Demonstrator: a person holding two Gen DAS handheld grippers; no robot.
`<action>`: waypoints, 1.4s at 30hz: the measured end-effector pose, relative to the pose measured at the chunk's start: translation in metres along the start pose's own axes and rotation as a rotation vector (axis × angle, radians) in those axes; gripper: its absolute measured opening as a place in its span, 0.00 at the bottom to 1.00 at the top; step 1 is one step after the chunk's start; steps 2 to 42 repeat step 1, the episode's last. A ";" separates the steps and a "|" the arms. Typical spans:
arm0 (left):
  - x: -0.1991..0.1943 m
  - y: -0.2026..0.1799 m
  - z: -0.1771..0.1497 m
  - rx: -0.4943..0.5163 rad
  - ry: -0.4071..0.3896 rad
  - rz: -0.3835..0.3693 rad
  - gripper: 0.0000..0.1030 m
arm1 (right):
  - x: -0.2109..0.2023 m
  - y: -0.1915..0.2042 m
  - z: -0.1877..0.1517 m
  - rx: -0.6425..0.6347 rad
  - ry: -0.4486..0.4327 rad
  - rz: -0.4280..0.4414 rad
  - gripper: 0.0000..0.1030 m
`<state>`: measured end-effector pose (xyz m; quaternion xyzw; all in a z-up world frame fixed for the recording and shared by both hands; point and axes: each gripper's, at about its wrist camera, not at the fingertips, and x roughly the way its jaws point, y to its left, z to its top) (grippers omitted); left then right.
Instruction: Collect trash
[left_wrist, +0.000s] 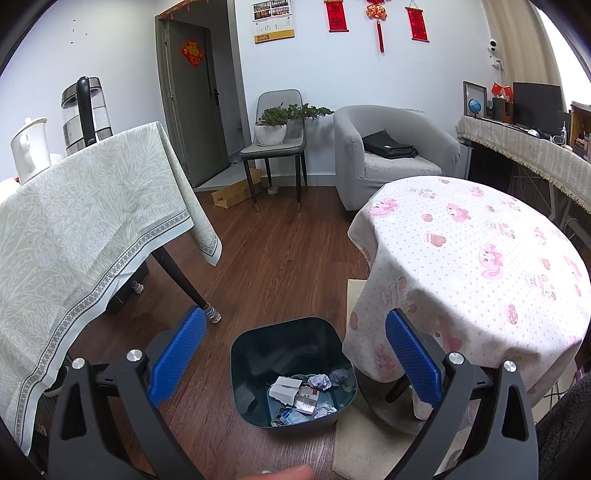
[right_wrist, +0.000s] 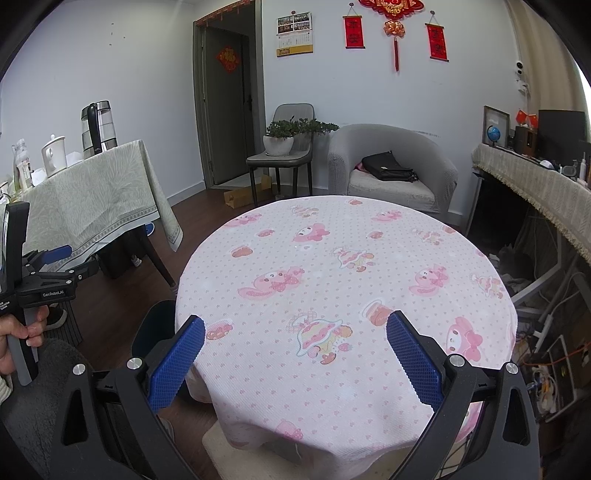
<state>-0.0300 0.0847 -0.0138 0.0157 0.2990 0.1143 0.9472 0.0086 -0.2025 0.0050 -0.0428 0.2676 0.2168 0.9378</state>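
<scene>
A dark teal trash bin (left_wrist: 243, 354) stands on the wooden floor beside the round table (left_wrist: 480, 258). Inside it lie crumpled paper (left_wrist: 320, 381), a small white box (left_wrist: 285, 388) and other scraps. My left gripper (left_wrist: 293, 325) hovers open above the bin with nothing between its blue pads (left_wrist: 177, 354). My right gripper (right_wrist: 295, 332) is open over the near edge of the round table (right_wrist: 351, 266), whose pink cartoon cloth shows no loose item. The bin's rim (right_wrist: 151, 332) peeks out left of the table. The left gripper (right_wrist: 55, 258) shows at the far left, held by a hand.
A table with a green patterned cloth (left_wrist: 74, 229) stands left, carrying a glass kettle (left_wrist: 86, 110) and a white teapot (left_wrist: 29, 147). Behind are a grey armchair (left_wrist: 388, 155) with a black bag, a chair with a potted plant (left_wrist: 273, 125), and a long desk (left_wrist: 535, 147) at right.
</scene>
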 end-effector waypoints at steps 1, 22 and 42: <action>0.001 0.000 0.000 0.000 0.001 0.000 0.97 | 0.000 0.000 0.000 0.000 0.000 -0.001 0.97; 0.001 0.000 0.000 0.000 0.001 0.000 0.97 | 0.000 0.000 0.000 0.000 0.000 -0.001 0.97; 0.001 0.000 0.000 0.000 0.001 0.000 0.97 | 0.000 0.000 0.000 0.000 0.000 -0.001 0.97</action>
